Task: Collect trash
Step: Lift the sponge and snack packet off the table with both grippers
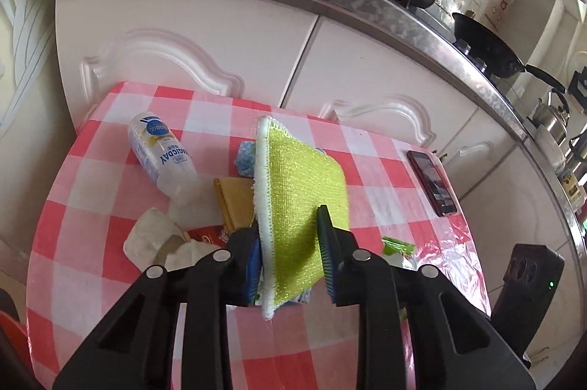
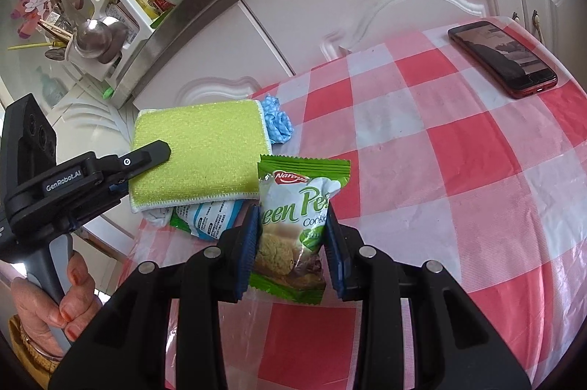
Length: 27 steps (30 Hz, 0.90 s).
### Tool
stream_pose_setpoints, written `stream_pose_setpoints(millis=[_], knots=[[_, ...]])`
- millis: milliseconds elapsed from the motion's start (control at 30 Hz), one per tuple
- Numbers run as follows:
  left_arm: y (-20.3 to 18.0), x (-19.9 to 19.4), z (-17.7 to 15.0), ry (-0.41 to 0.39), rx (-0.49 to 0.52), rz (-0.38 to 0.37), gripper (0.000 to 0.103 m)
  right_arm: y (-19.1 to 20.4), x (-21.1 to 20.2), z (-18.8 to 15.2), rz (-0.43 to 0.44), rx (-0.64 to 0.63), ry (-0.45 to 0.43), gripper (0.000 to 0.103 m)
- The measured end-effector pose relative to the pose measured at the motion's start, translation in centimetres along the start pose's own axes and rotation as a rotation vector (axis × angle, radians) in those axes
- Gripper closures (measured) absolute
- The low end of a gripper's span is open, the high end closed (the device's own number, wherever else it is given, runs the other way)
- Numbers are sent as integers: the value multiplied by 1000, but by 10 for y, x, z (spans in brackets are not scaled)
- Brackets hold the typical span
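Left wrist view close above the checked table, facing cabinets and stove, right wrist view beside it, angled down, both sharing the sponge and phone.

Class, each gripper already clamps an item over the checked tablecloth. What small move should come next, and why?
Probably lift the left gripper slightly. It is shut on the yellow-green scouring pad, whose lower edge hangs close over the red-and-white checked tablecloth and the litter there. The right gripper already pinches the green cookie wrapper, so neither needs regrasping.
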<state>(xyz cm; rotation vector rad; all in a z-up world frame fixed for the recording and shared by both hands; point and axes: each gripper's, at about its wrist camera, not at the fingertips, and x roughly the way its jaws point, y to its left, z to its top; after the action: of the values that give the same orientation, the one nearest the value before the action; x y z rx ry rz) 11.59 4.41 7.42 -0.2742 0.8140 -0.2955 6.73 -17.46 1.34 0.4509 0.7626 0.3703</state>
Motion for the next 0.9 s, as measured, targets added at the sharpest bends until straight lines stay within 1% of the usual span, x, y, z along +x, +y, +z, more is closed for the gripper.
stream_pose_setpoints(millis=[200,500,733,900], knots=[[-1,-21,-15,-22,-22,-10,79,0,-1,0,12,-3,1,67],[1,-67,-39,-59,-46,-17,80,4,0,-1,29,-30,7,67],[16,-101,-63,-65,-83,-7,80,5,0,-2,45,-44,11,67],[29,-117,-78,-54,-113,15,80,9,0,-4,62,-68,17,67]])
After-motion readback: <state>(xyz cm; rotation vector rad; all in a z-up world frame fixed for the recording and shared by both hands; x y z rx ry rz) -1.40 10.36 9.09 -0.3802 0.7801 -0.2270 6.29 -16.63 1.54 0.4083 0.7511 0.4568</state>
